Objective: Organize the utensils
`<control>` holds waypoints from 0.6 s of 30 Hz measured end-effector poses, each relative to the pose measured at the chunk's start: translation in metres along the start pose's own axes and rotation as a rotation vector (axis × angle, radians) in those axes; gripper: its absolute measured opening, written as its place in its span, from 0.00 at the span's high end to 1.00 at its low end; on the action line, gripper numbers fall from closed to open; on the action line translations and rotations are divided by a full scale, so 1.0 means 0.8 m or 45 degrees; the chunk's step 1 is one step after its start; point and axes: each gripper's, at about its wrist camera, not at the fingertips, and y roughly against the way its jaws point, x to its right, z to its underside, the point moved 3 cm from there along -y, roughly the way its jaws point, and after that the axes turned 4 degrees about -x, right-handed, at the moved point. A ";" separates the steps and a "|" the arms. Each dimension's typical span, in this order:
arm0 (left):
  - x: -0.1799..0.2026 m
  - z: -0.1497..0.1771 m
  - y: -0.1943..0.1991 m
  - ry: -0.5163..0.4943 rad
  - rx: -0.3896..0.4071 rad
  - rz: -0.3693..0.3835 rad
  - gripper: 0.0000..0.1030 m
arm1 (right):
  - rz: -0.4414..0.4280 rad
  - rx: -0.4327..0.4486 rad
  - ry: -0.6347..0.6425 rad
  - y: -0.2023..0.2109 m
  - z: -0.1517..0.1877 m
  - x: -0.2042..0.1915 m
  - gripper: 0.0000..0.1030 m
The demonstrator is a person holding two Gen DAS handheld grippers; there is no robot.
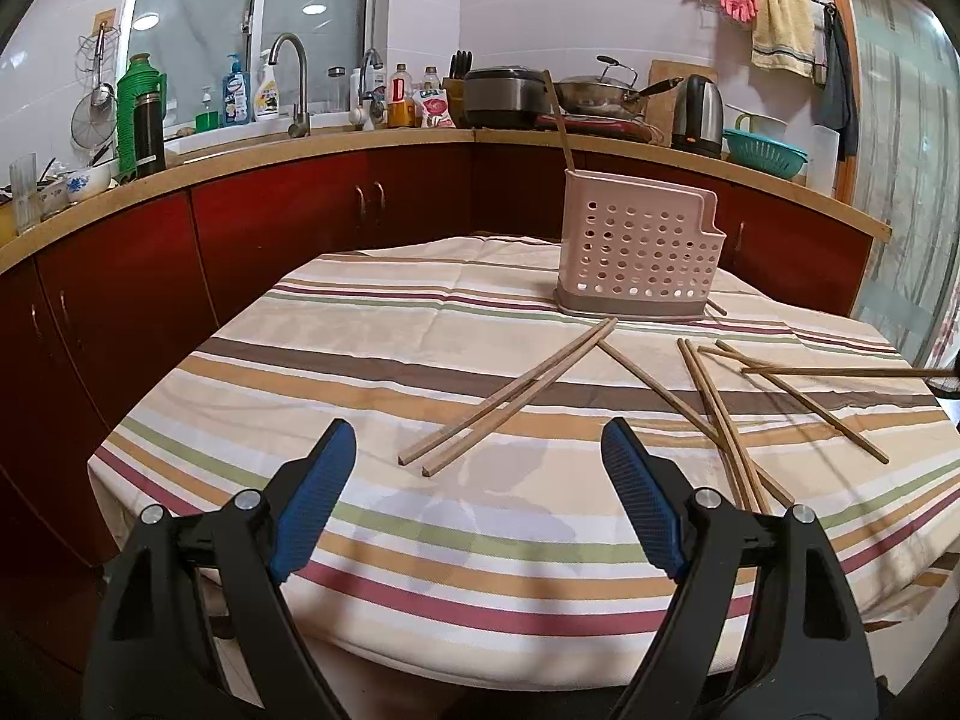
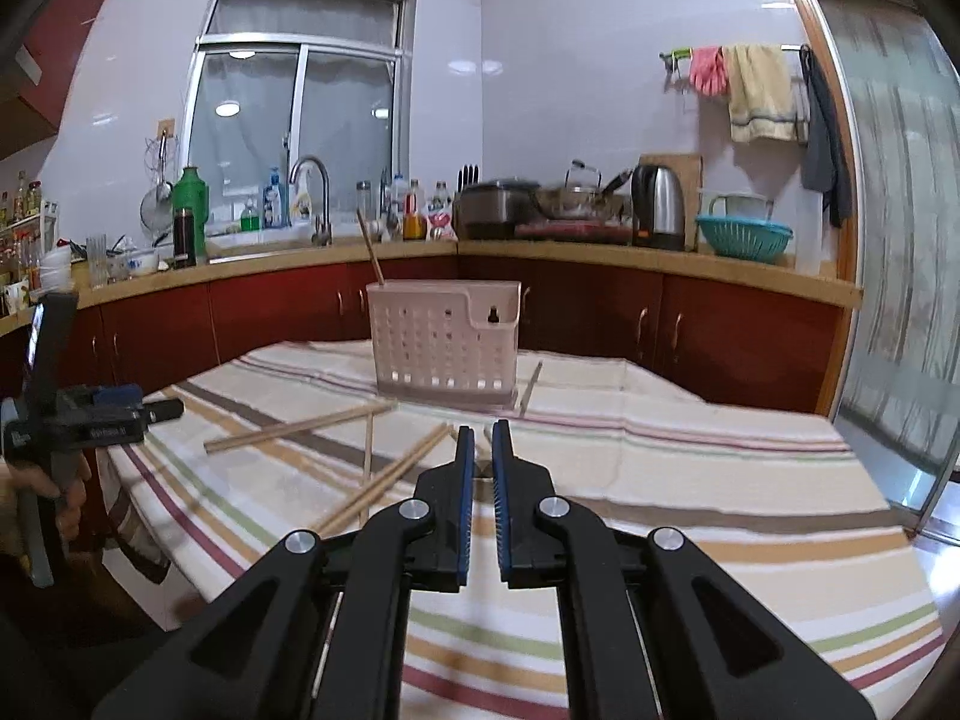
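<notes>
**Landmark.** All positions below were referenced to the pink perforated holder (image 1: 639,252), which stood upright on the far part of the striped-cloth surface (image 1: 360,360).

**Utensils.**
- One upright chopstick (image 1: 558,120) stood in the holder's left end, leaning slightly left.
- A loose pair (image 1: 510,399) lay flat in front of the holder, running diagonally from just before its base toward the left tongs.
- A crossed group (image 1: 714,414) lay in front of the holder and to its right, with several sticks overlapping.
- A single stick (image 2: 531,387) lay just beside the holder's right end, touching the cloth.

**Left tongs** (image 1: 477,429). The jaws stood wide apart with nothing between the blue pads, above the near edge of the surface, well short of the holder.

**Right tongs** (image 2: 485,429). The jaws were drawn together, clamped on a held chopstick (image 1: 840,370). In the left wrist view this stick ran level above the crossed group, in front of the holder and to its right. In the right wrist view only a short piece showed between the pads.
</notes>
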 end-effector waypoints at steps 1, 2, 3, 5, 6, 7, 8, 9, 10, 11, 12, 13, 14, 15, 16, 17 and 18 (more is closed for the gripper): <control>-0.001 0.000 0.000 0.001 0.000 0.000 0.20 | 0.000 0.011 0.002 0.002 -0.004 0.000 0.93; -0.001 -0.001 0.000 0.003 0.001 0.001 0.20 | 0.001 0.020 0.005 0.004 -0.008 0.000 0.93; -0.001 -0.001 0.000 0.002 0.002 0.000 0.20 | 0.000 0.036 0.007 0.007 -0.014 -0.001 0.93; -0.002 -0.002 0.000 0.001 0.005 0.001 0.20 | -0.005 0.052 0.008 0.008 -0.021 -0.002 0.93; -0.002 -0.003 0.000 0.001 0.007 0.001 0.20 | -0.007 0.061 0.010 0.008 -0.026 -0.003 0.93; -0.002 -0.003 -0.001 0.000 0.008 0.002 0.20 | -0.011 0.068 0.011 0.007 -0.029 -0.003 0.93; -0.002 -0.003 -0.001 0.001 0.007 0.002 0.20 | -0.018 0.077 0.007 0.005 -0.033 -0.003 0.93; -0.002 -0.003 0.000 0.002 0.006 0.002 0.20 | -0.022 0.078 0.005 0.004 -0.035 -0.004 0.93; -0.002 -0.003 -0.001 0.002 0.004 0.002 0.20 | -0.025 0.080 0.005 -0.001 -0.039 -0.005 0.93; -0.002 -0.003 -0.002 0.001 0.001 0.002 0.20 | -0.026 0.087 0.006 -0.002 -0.039 -0.004 0.93; -0.002 -0.003 -0.002 0.001 -0.002 0.002 0.20 | -0.027 0.091 0.010 -0.007 -0.042 -0.005 0.93; -0.003 -0.003 -0.003 0.000 -0.003 0.001 0.20 | -0.030 0.089 0.011 -0.012 -0.045 -0.006 0.93; -0.003 -0.004 -0.005 -0.001 -0.007 -0.003 0.20 | -0.036 0.090 0.006 -0.017 -0.047 -0.007 0.93; -0.005 -0.004 -0.007 0.000 -0.011 -0.004 0.20 | -0.042 0.089 0.001 -0.020 -0.049 -0.006 0.93; -0.006 -0.005 -0.008 0.003 -0.014 -0.005 0.20 | -0.046 0.090 -0.004 -0.023 -0.050 -0.006 0.93; -0.007 -0.005 -0.009 0.006 -0.016 -0.007 0.20 | -0.050 0.091 -0.009 -0.028 -0.052 -0.006 0.93; -0.009 -0.005 -0.011 0.009 -0.019 -0.009 0.20 | -0.052 0.095 -0.009 -0.030 -0.053 -0.007 0.93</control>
